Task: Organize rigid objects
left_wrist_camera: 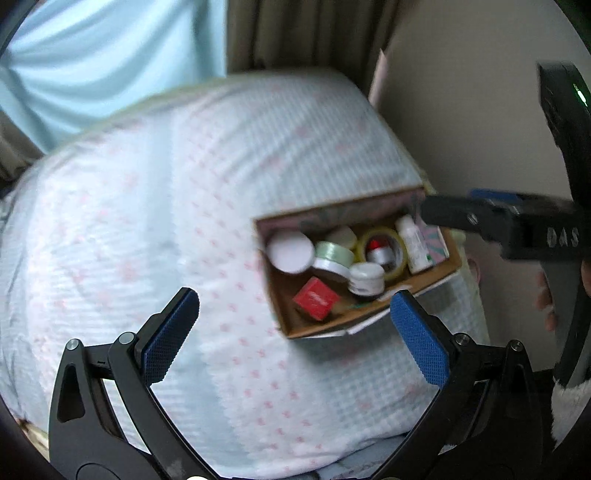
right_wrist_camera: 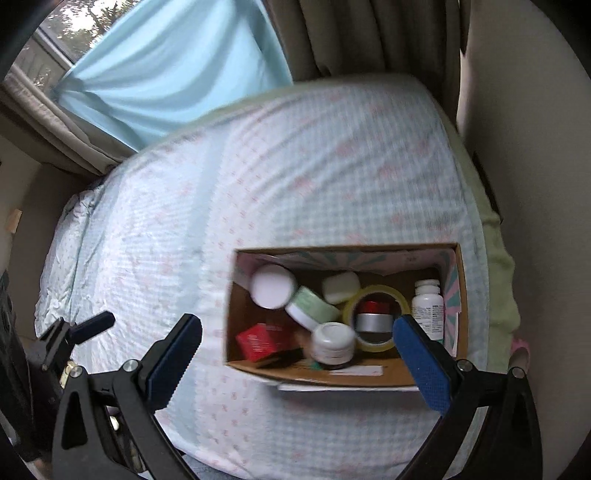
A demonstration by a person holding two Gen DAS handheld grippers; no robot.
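An open cardboard box (left_wrist_camera: 369,325) (right_wrist_camera: 458,280) sits on the bed near its right edge. Inside lie a white round lid (left_wrist_camera: 290,251) (right_wrist_camera: 271,286), a green jar (left_wrist_camera: 334,254) (right_wrist_camera: 312,304), a red box (left_wrist_camera: 316,298) (right_wrist_camera: 258,341), a white jar (left_wrist_camera: 366,278) (right_wrist_camera: 332,341), a yellow tape roll (left_wrist_camera: 400,266) (right_wrist_camera: 351,306) and a white bottle (left_wrist_camera: 413,240) (right_wrist_camera: 428,306). My left gripper (left_wrist_camera: 295,332) is open and empty above the bed, left of the box. My right gripper (right_wrist_camera: 297,347) is open and empty above the box; it also shows in the left wrist view (left_wrist_camera: 443,210).
The bed (left_wrist_camera: 147,203) (right_wrist_camera: 258,166) has a pale checked sheet. A blue curtain (right_wrist_camera: 166,66) and brown drapes (right_wrist_camera: 369,33) hang behind it. A beige wall (left_wrist_camera: 480,129) runs along the bed's right side. The left gripper shows at the lower left of the right wrist view (right_wrist_camera: 88,325).
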